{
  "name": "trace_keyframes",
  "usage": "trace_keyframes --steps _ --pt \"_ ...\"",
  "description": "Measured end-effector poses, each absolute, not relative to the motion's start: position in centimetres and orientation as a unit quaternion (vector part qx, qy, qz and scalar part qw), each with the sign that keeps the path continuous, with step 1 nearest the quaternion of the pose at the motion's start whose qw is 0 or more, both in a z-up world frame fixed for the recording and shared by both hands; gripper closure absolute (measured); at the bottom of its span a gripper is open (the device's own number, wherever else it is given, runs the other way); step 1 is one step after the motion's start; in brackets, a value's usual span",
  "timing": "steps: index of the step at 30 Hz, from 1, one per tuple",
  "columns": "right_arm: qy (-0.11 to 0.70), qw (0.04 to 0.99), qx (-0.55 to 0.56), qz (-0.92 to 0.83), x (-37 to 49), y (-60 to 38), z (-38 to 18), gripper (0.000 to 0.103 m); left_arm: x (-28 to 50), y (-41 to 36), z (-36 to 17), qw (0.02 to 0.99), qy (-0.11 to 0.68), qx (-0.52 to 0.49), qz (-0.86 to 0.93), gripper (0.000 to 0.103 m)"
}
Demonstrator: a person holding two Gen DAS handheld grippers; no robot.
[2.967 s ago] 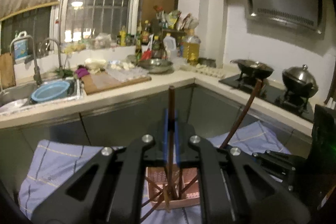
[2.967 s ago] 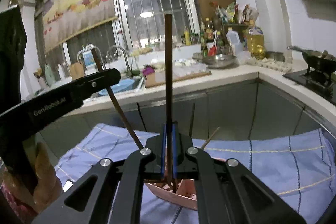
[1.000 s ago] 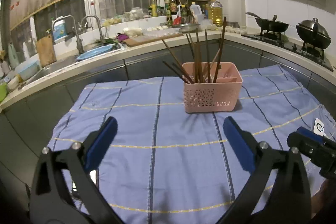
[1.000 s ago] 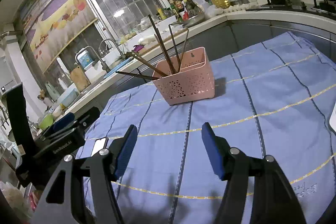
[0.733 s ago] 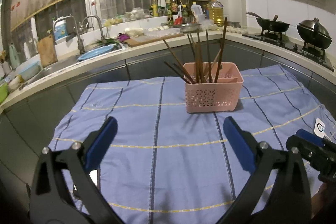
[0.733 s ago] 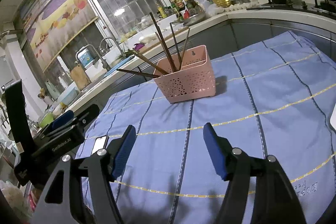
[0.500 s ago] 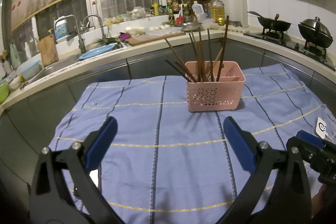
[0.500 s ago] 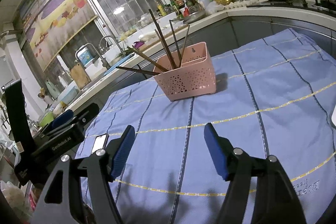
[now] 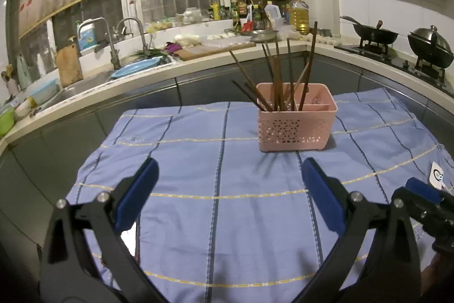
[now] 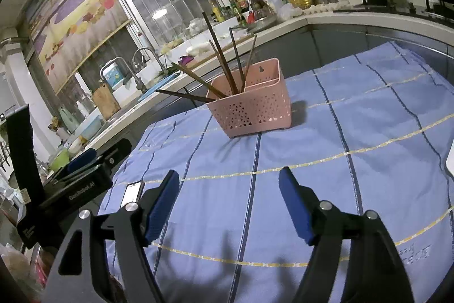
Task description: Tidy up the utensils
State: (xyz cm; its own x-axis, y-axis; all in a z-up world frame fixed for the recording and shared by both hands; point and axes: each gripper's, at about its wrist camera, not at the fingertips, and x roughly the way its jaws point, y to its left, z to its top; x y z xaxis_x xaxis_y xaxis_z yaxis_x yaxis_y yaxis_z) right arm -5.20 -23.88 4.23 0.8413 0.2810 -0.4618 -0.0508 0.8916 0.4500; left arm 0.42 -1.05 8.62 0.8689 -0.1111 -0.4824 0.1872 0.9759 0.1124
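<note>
the left gripper (image 9: 227, 175) hovers low over a desk covered by a blue striped cloth (image 9: 215, 217), its jaws spread wide with nothing between them. ahead of those jaws and slightly to their right, well apart from them, stands a pink perforated basket (image 9: 295, 129). dark wooden chopsticks (image 9: 279, 75) stand and lean in its left compartment. further right, the right gripper (image 10: 228, 185) also hovers above the cloth; its jaws are opening, with only bare cloth between them. the basket sits ahead of them, well apart.
</note>
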Motion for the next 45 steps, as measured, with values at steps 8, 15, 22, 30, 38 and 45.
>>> trace_keyframes --steps 8,15,22,30,38,45 --pt "0.259 0.939 0.209 0.089 -5.4 -23.6 4.8 0.029 0.2 -0.5 9.0 0.965 0.239 0.064 -0.085 0.006" --pt "0.251 0.943 0.201 0.088 -5.6 -23.2 5.4 0.023 -0.1 -0.2 9.3 0.969 0.226 0.054 -0.081 0.006" --pt "0.245 0.945 0.197 0.091 -5.8 -23.0 6.0 0.022 -0.5 -0.1 9.4 0.972 0.217 0.055 -0.073 0.006" --pt "0.234 0.949 0.187 0.098 -6.2 -22.4 7.2 0.022 -1.1 -0.3 10.2 0.976 0.196 0.060 -0.069 0.006" --pt "0.227 0.952 0.180 0.104 -5.9 -22.0 8.0 0.022 -1.5 -0.5 11.1 0.982 0.168 0.071 -0.046 0.006" --pt "0.225 0.952 0.173 0.112 -5.8 -21.5 8.6 0.022 -1.6 -0.6 11.6 0.985 0.152 0.076 -0.034 0.006"
